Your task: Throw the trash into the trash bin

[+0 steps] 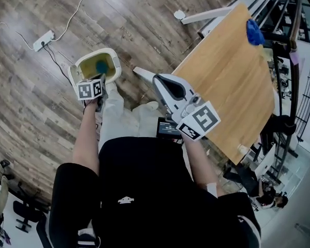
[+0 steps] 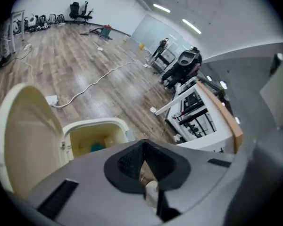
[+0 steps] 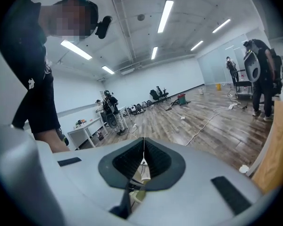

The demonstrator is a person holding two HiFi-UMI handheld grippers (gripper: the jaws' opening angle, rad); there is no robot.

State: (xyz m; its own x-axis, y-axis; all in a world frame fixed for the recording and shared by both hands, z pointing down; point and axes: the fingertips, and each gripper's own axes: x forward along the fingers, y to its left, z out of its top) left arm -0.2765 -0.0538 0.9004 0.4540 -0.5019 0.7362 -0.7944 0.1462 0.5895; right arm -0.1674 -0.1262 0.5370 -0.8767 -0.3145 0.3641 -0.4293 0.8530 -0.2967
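The cream trash bin (image 1: 112, 60) stands on the wood floor with its lid (image 2: 23, 140) swung open. A teal piece of trash (image 1: 101, 66) lies inside it, also visible in the left gripper view as the teal piece (image 2: 97, 147). My left gripper (image 1: 99, 81) hangs just over the bin's near rim (image 2: 92, 125), pointing down into it, jaws shut with nothing between them (image 2: 142, 146). My right gripper (image 1: 159, 80) is held at mid-height beside the table, shut and empty (image 3: 144, 147). A blue crumpled item (image 1: 254, 33) lies at the far end of the wooden table (image 1: 227, 81).
A white power strip (image 1: 43, 40) and its cable lie on the floor left of the bin. White table legs (image 1: 206, 15) and dark metal racks (image 1: 289, 30) stand at the right. People stand far off across the room (image 3: 108, 107).
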